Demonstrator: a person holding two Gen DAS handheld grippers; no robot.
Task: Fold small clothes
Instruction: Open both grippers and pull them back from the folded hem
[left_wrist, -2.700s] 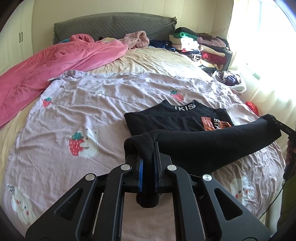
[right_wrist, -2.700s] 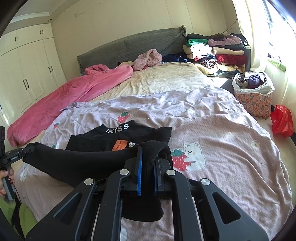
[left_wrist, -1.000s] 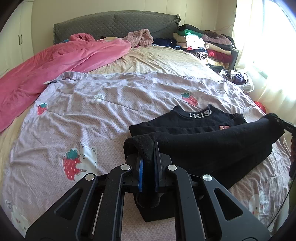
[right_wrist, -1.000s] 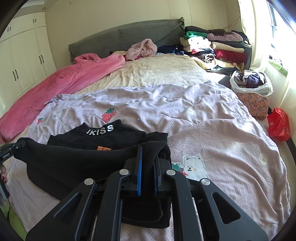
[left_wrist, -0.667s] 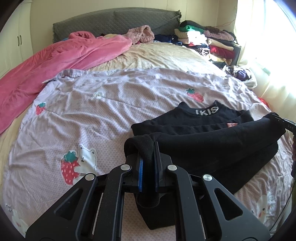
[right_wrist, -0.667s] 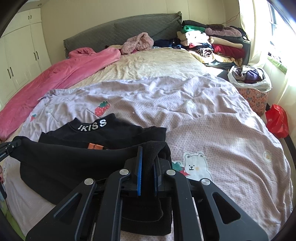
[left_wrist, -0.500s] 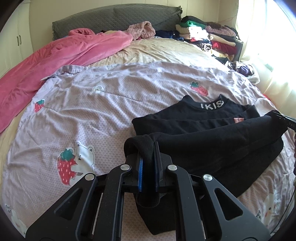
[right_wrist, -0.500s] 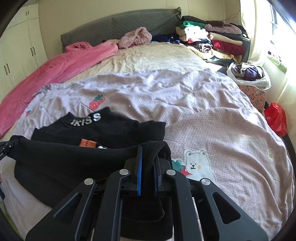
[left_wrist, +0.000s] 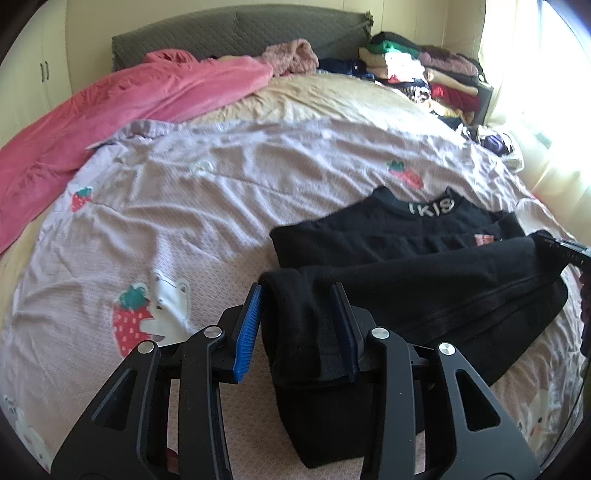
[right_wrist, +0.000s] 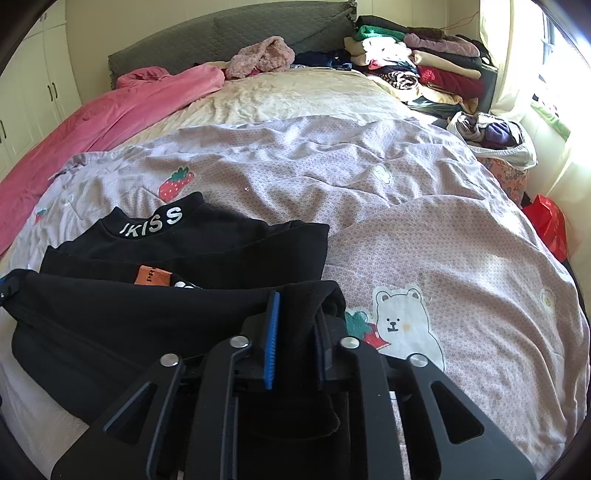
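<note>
A small black sweater (left_wrist: 424, 273) with white collar lettering and an orange patch lies on the lilac quilt, its lower edge folded up over its body. It also shows in the right wrist view (right_wrist: 192, 258). My left gripper (left_wrist: 299, 317) is open, its blue pads spread apart with the left corner of the folded edge lying loose between them. My right gripper (right_wrist: 295, 332) is open by a smaller gap, with the right corner of the fold between its pads. Its tip shows at the right edge of the left wrist view (left_wrist: 565, 251).
A lilac quilt (right_wrist: 424, 229) with strawberry and bear prints covers the near bed. A pink blanket (left_wrist: 122, 99) lies far left. Stacked folded clothes (right_wrist: 417, 62) sit far right by the headboard. A clothes basket (right_wrist: 495, 140) and red bag (right_wrist: 546, 225) stand beside the bed.
Both grippers carried the sweater's lower edge forward over its body and lowered it. Both jaws, shut on the fabric before, have now opened, the left wider than the right.
</note>
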